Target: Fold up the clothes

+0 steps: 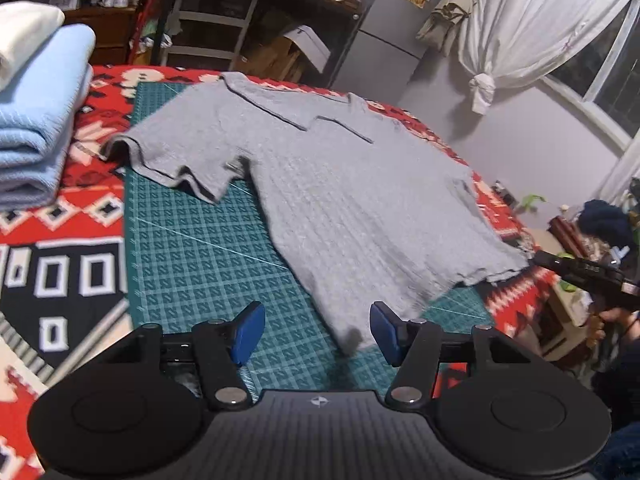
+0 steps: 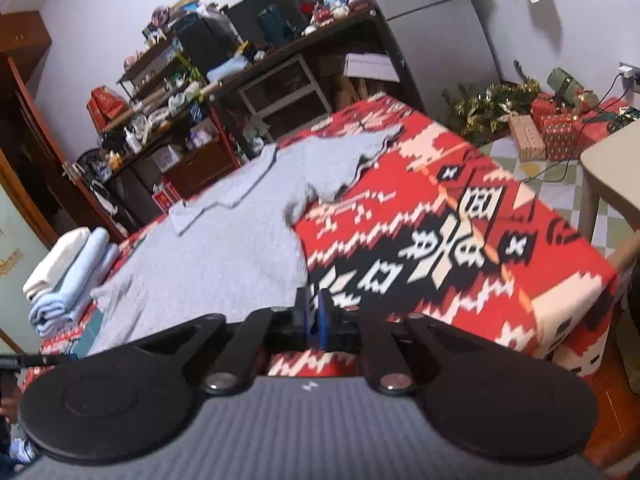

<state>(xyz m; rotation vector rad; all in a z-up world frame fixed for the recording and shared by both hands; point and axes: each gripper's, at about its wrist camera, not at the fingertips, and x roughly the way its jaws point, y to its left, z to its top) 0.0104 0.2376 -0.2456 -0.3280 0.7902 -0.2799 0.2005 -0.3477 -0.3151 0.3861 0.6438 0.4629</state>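
A: We've got the grey collared shirt [image 1: 344, 208] lying flat and face up across the green cutting mat [image 1: 192, 256], collar toward the far edge of the bed, hem toward us.

B: And our left gripper [image 1: 318, 334] hangs just over the near hem corner, blue pads [image 1: 249, 332] spread wide apart, nothing between them.

A: Over on the right, our right gripper [image 2: 316, 316] has its pads pressed together at the shirt's near right hem corner. We can't tell if cloth is pinched in there.

B: One sleeve [image 1: 176, 160] spills toward the mat's left edge; the other [image 2: 360, 148] lies on the red patterned blanket [image 2: 460, 232].

A: Folded stack of light blue and white clothes [image 1: 36, 120] sits at the bed's left edge, well apart from the shirt.
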